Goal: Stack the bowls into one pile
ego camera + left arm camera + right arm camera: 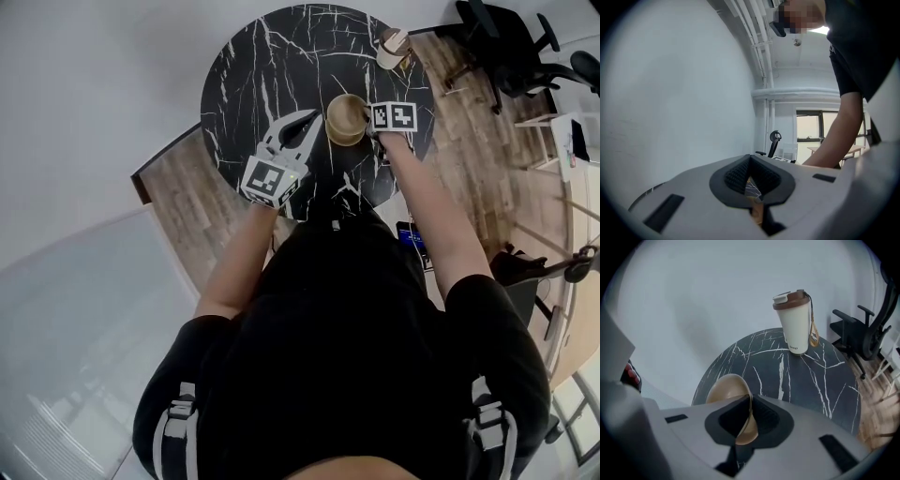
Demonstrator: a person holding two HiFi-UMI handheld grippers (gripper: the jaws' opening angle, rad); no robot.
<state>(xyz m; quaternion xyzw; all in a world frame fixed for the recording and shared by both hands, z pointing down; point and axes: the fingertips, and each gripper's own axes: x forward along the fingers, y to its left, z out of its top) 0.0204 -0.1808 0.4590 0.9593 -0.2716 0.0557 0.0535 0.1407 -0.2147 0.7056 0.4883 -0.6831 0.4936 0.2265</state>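
Right gripper (749,401) comes first: its grey jaws fill the bottom of its own view, and their dark pads are clamped on the thin rim of a tan bowl (725,387). The rim runs edge-on up the middle of the gap. The rounded body bulges out to the left of the jaws and tilts rather than sitting level.

From the head view the bowl lies on the left gripper's side of this claw, between the two grippers and over the middle of the table. No separate second bowl shows anywhere on the top. Its rim looks doubled from above, but I cannot tell whether another bowl sits under it.

The relation that matters is what lies straight below the held bowl. If a pile is there, the move is probably a plain lowering with the rim brought level. If not, the bowl has nowhere to nest.

The left gripper (317,117) points its tips at the bowl's near edge, just beside it. Its jaws are together with nothing between them, so the right hand is the one placed to act.

Beyond the right claw, up and to its right, a lidded cup (796,322) stands upright near the far edge of the black marble table (820,380), well apart from the bowl.
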